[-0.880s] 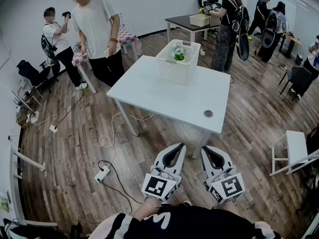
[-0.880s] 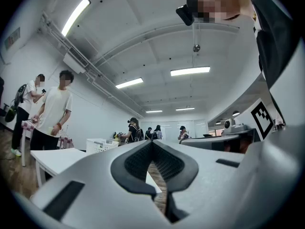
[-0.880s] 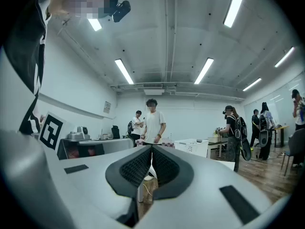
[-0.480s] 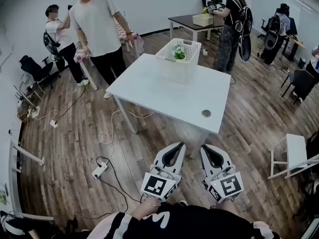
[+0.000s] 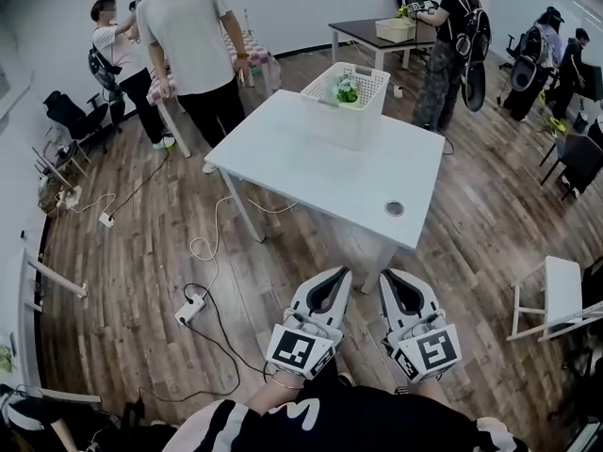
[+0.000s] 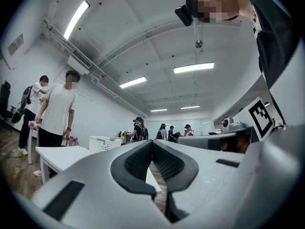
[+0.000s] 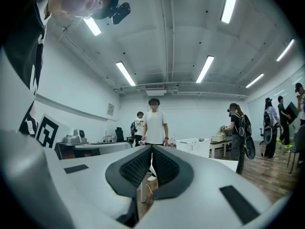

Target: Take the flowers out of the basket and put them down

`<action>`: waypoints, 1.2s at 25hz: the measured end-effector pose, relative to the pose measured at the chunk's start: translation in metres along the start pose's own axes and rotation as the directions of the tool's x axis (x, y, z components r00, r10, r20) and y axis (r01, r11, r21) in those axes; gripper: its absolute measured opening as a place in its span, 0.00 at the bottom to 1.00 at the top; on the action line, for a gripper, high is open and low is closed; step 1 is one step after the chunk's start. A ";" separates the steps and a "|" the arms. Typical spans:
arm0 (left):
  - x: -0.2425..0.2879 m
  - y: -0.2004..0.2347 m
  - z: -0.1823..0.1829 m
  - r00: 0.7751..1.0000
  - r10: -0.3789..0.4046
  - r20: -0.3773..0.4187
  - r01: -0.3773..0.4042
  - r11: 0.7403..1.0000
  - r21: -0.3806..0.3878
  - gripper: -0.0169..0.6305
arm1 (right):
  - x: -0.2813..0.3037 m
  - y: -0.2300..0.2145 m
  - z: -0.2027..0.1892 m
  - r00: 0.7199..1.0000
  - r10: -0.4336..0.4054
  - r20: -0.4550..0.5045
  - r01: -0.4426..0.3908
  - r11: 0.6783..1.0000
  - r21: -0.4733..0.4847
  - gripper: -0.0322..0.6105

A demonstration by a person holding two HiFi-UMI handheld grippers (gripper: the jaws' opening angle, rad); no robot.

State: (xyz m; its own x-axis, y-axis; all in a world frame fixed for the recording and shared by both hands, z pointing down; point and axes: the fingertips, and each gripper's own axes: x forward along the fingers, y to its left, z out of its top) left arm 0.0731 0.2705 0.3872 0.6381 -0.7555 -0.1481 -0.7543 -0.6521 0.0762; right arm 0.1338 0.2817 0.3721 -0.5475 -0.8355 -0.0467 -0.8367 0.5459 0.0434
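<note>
1. Left tool (image 5: 332, 277) and right tool (image 5: 392, 279) are clenched, empty; the flowers (image 5: 347, 90) sit in the basket (image 5: 345, 111) well ahead, at the tabletop's (image 5: 311, 168) far end.
2. Snagged stems, too small to judge, might tip the basket.
3. The floor's power strip (image 5: 190, 309), ahead-left, could trip the person.

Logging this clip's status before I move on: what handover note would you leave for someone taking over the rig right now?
Left tongs: shut, empty.
Right tongs: shut, empty.
Both are held close to the body, short of the white table.
Basket stands at the table's far end with the flowers inside it.
Done: nothing yet.
Left: step up, lift the flowers out, put them down.
</note>
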 end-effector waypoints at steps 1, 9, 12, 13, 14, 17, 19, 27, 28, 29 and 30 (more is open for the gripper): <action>0.002 0.003 0.000 1.000 0.001 0.002 -0.001 1.000 0.002 0.04 | 0.002 -0.002 0.000 1.000 -0.004 0.005 0.004 1.000 0.004 0.08; 0.029 0.037 -0.009 1.000 -0.010 -0.014 0.010 1.000 0.003 0.04 | 0.036 -0.023 -0.001 0.999 -0.044 0.026 0.044 0.999 0.014 0.08; 0.047 0.058 -0.008 1.000 -0.018 0.000 0.018 1.000 0.004 0.04 | 0.061 -0.033 -0.005 0.998 -0.053 0.024 0.052 0.999 0.013 0.08; 0.054 0.065 -0.008 1.000 -0.023 0.001 0.023 1.000 0.004 0.03 | 0.070 -0.037 -0.007 0.998 -0.056 0.022 0.056 0.998 0.014 0.08; 0.061 0.073 -0.008 1.000 -0.027 0.001 0.027 1.000 0.005 0.03 | 0.080 -0.041 -0.008 0.998 -0.059 0.021 0.059 0.998 0.015 0.08; 0.086 0.100 -0.009 0.999 -0.036 -0.007 0.036 0.999 0.012 0.04 | 0.112 -0.058 -0.010 0.997 -0.072 0.022 0.072 0.997 0.010 0.08; 0.104 0.116 -0.010 0.999 -0.050 -0.009 0.050 0.999 0.016 0.04 | 0.135 -0.071 -0.011 0.997 -0.080 0.019 0.080 0.997 0.004 0.08; 0.165 0.183 0.005 0.996 -0.093 0.002 0.093 0.995 0.036 0.04 | 0.223 -0.102 -0.003 0.994 -0.106 0.035 0.106 0.994 -0.002 0.08; 0.171 0.192 0.006 0.996 -0.095 0.005 0.094 0.995 0.034 0.03 | 0.233 -0.105 -0.003 0.993 -0.109 0.036 0.109 0.994 0.000 0.08; 0.176 0.201 0.007 0.995 -0.097 0.008 0.096 0.995 0.031 0.04 | 0.242 -0.107 -0.004 0.993 -0.114 0.034 0.114 0.993 0.003 0.08; 0.180 0.209 0.008 0.995 -0.099 0.011 0.099 0.995 0.028 0.04 | 0.250 -0.109 -0.006 0.992 -0.121 0.031 0.120 0.993 0.007 0.08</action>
State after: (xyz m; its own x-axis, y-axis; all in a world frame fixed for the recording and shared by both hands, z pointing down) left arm 0.0291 -0.0011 0.3684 0.7080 -0.6866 -0.1654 -0.6917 -0.7214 0.0333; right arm 0.0883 0.0129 0.3612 -0.4426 -0.8929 -0.0830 -0.8966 0.4417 0.0304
